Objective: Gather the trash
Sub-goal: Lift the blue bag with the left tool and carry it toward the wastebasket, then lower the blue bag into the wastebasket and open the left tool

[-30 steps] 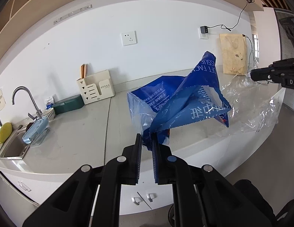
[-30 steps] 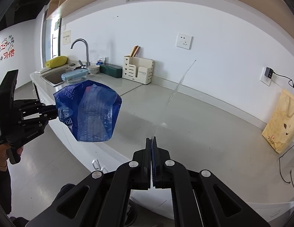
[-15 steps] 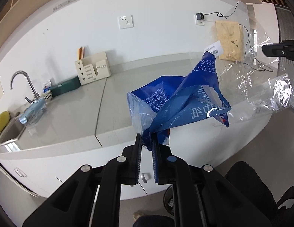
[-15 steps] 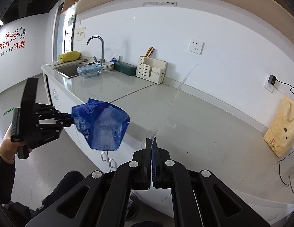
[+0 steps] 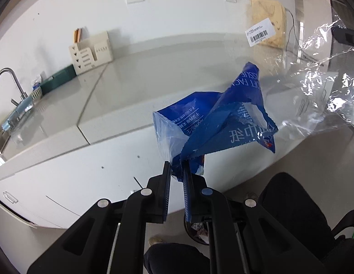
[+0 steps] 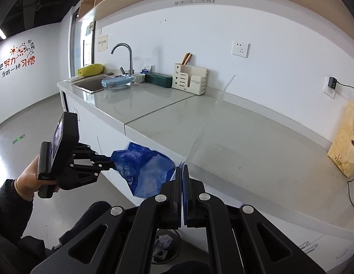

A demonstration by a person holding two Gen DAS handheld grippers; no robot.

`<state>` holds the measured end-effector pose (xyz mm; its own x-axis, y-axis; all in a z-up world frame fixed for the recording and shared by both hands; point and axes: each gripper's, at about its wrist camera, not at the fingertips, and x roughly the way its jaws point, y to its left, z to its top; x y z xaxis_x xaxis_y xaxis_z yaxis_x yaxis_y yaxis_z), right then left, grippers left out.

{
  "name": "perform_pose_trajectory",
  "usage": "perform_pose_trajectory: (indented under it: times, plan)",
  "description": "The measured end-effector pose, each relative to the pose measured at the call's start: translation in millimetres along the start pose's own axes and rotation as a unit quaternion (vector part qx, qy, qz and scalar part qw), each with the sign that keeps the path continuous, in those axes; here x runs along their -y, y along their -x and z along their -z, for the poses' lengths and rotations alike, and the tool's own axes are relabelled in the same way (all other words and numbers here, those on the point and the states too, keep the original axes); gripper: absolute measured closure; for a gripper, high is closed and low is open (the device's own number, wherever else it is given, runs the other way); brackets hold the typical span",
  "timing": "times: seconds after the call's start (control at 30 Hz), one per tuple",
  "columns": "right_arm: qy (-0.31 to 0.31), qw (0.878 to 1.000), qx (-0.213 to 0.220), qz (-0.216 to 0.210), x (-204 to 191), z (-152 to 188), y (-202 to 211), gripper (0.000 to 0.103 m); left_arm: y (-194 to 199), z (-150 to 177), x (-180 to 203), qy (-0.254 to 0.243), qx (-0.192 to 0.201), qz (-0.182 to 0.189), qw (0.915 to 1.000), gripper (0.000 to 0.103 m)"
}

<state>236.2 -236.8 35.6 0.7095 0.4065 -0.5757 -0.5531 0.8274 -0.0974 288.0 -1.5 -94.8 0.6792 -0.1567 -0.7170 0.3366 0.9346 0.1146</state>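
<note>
Both pieces of trash off the tabletop, sinking toward the bin

My left tool pinches the crumpled blue plastic tissue wrapper; my right tool clamps the clear plastic film. Both have dropped below the grey tabletop (round floor bin underneath), so release comes next.

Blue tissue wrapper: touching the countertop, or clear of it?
Apart. In the right wrist view the blue tissue wrapper hangs from the left hand-held gripper in front of the cabinet face, below the countertop edge.

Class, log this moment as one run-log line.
left gripper: shut on blue wrapper | right gripper: shut on clear film | bin: below
</note>
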Motion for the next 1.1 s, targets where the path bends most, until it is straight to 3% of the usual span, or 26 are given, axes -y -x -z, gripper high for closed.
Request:
perform_pose_trajectory:
  times: [0.3, 0.57, 0.77, 0.9, 1.1]
  plan:
    - [-0.02, 0.997, -0.057, -0.049, 10, 53, -62, 0.096, -72, 41, 8, 0.007, -0.079, 0.027, 0.9965, 0.091]
    - [-0.024, 0.987, -0.126, -0.102, 6, 109, -140, 0.096, -148, 73, 13, 0.02, -0.165, 0.049, 0.9848, 0.091]
    - [-0.054, 0.974, -0.183, -0.118, 17, 144, -207, 0.096, -213, 101, 21, 0.023, -0.243, 0.067, 0.9674, 0.091]
    - [-0.075, 0.964, -0.217, -0.137, 23, 168, -243, 0.096, -258, 131, 32, 0.018, -0.31, 0.079, 0.9473, 0.09]
    - [-0.097, 0.946, -0.267, -0.158, 26, 197, -287, 0.088, -305, 160, 52, 0.019, -0.369, 0.11, 0.9226, 0.084]
